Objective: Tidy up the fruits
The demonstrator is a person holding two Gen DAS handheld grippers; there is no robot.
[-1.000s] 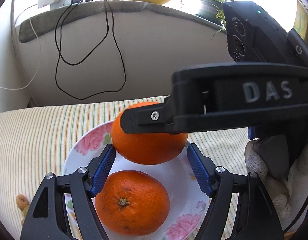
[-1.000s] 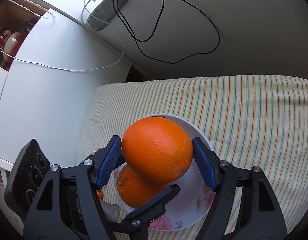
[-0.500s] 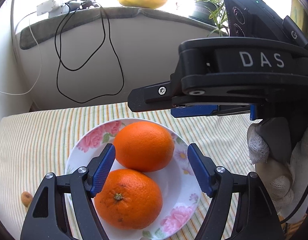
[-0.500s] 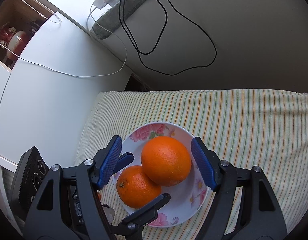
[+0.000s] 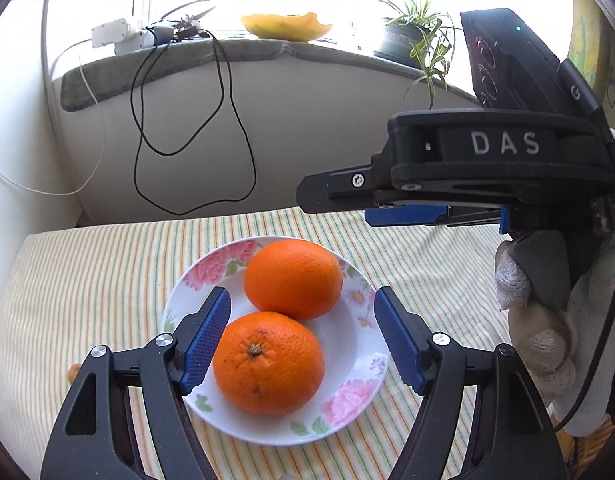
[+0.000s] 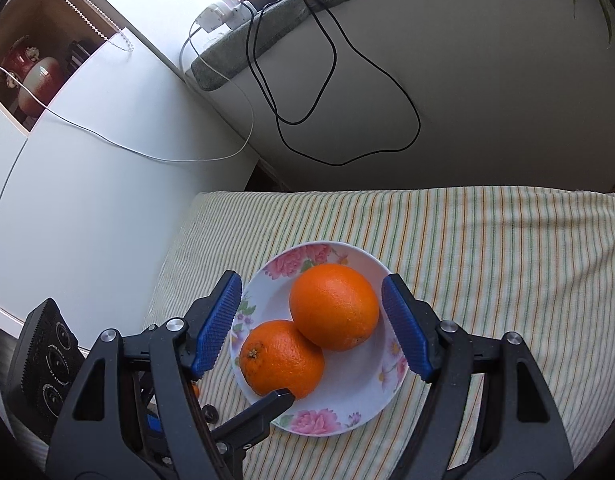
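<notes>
We had just released the far orange onto the plate at lower centre; both the right gripper and the left gripper stood wide, holding nothing, so placing looked finished.

Right tool released far orange, then rose.

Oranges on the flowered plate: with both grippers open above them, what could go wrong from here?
1. The two oranges touch in a shallow plate; a nudge might roll one onto the striped cloth.
2. The right gripper hangs close beside the left gripper; they could knock together while pulling away.
</notes>
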